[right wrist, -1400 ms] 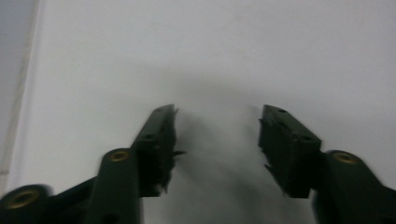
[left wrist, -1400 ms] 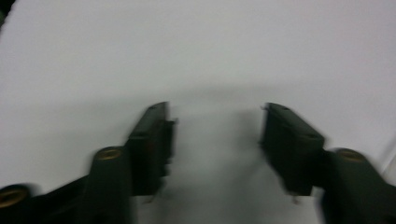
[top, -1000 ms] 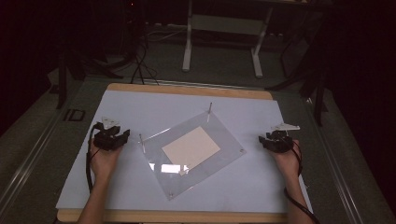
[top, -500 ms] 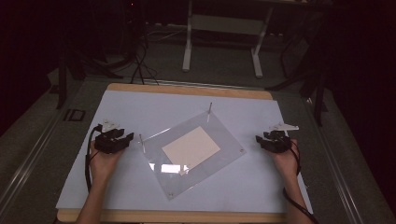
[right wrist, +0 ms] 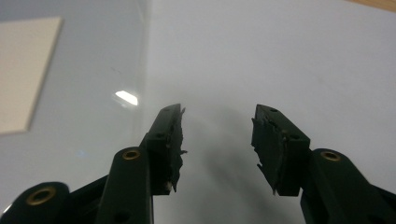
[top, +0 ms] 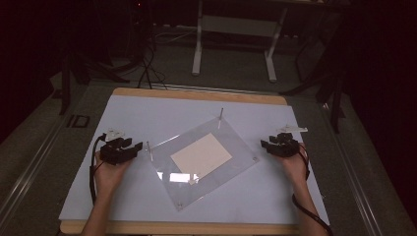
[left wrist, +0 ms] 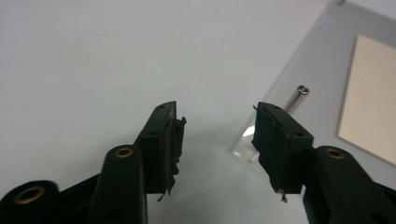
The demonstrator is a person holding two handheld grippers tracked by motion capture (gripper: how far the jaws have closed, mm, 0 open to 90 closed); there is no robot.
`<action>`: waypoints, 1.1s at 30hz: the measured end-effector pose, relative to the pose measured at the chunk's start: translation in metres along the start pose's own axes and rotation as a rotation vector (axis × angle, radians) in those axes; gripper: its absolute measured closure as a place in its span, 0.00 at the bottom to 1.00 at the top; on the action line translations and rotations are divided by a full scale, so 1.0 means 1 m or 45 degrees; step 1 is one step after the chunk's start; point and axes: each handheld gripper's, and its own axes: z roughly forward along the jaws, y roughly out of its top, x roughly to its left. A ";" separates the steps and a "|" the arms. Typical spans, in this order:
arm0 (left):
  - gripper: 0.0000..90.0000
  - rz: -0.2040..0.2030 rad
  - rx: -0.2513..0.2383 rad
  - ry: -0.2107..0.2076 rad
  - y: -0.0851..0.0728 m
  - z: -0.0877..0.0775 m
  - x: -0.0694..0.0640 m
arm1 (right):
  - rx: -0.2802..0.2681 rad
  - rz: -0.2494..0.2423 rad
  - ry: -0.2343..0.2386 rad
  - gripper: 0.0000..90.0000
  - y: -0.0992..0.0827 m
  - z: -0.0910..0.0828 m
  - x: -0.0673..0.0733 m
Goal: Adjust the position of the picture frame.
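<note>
A clear acrylic plate (top: 216, 140) lies turned at an angle in the middle of the white sheet, with a beige card (top: 201, 156) under or inside it. Thin metal pins stand at its far corner (top: 221, 116) and left corner (top: 150, 150). My left gripper (top: 136, 146) is open just left of that left corner. In the left gripper view the gripper (left wrist: 217, 119) has the plate's corner (left wrist: 245, 144) and its pin (left wrist: 297, 95) just beyond its jaws. My right gripper (top: 264, 144) is open beside the plate's right corner, and in its own view (right wrist: 217, 116) the plate's edge (right wrist: 142, 70) runs left of its jaws.
The white sheet (top: 147, 113) covers a wooden table whose edge (top: 196, 94) shows at the back. Beyond it stand a white frame's legs (top: 199, 54) and cables (top: 145, 69) on a dark floor. A cable (top: 307, 211) trails from the right gripper.
Both grippers have crept inward toward the plate, the right one a little more. The plate and card have not moved.
</note>
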 end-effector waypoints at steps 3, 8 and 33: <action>0.55 0.024 -0.017 -0.007 0.000 -0.001 -0.003 | -0.013 -0.024 0.004 0.58 0.011 0.002 0.010; 0.54 0.051 0.007 -0.007 -0.001 0.001 -0.007 | -0.024 -0.043 0.025 0.60 0.020 0.007 0.021; 0.68 0.181 0.074 -0.046 0.000 0.012 -0.019 | 0.004 -0.158 0.144 0.65 0.065 0.047 0.051</action>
